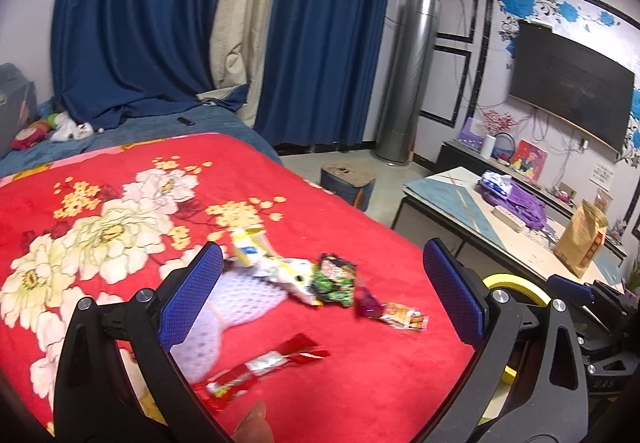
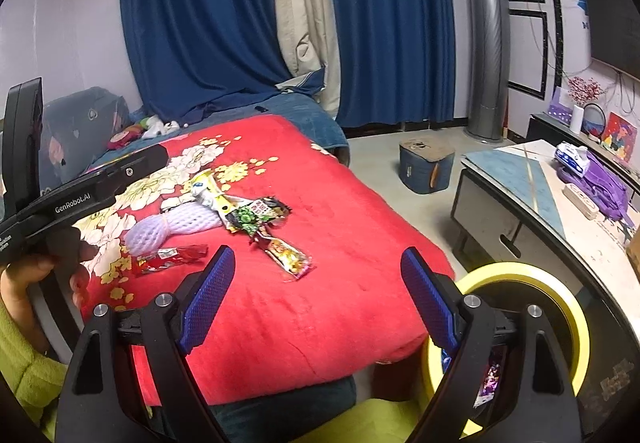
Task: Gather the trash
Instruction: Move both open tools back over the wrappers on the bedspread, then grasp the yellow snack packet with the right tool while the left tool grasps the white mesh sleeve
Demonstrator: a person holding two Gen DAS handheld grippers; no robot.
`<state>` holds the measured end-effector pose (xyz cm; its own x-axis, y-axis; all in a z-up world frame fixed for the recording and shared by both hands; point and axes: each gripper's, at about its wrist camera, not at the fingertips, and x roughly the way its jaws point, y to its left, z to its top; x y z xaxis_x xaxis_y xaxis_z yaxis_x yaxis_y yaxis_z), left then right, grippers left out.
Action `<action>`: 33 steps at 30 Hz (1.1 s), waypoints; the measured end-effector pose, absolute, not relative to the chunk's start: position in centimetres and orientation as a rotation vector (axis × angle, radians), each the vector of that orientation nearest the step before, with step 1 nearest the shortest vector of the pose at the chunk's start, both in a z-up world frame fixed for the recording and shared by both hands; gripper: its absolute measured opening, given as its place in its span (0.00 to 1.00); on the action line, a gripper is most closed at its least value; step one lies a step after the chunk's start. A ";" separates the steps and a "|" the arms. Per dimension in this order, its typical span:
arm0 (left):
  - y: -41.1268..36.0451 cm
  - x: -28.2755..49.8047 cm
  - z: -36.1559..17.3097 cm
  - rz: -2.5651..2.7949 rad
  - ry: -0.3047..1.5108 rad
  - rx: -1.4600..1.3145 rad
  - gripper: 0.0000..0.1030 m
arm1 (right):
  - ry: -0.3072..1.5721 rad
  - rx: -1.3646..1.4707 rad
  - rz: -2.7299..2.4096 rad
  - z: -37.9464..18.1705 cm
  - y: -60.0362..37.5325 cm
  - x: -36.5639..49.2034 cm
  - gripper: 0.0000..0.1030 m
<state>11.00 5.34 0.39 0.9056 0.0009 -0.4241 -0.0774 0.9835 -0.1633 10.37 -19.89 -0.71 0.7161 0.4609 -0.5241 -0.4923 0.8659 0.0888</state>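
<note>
Red blanket (image 2: 320, 263) w/ wrappers (image 2: 256, 213) (scattered)

Both wrist views angled down, sharing red blanket (image 1: 360, 363)

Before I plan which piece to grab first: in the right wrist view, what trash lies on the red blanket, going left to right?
Red wrapper → white foam net → green snack packet → orange wrapper.
</note>
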 end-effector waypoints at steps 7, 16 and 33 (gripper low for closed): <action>8.6 10.6 -0.4 0.105 0.475 -0.206 0.89 | 0.579 -0.096 0.571 -1.5 -16.7 11.7 0.80; 12.1 10.2 -3.0 0.149 0.565 -0.260 0.89 | 0.597 -0.187 0.669 -2.3 -11.1 14.0 0.80; 13.6 11.6 -7.4 0.067 0.750 -0.372 0.84 | 0.818 -0.296 0.641 -8.9 -8.8 20.0 0.64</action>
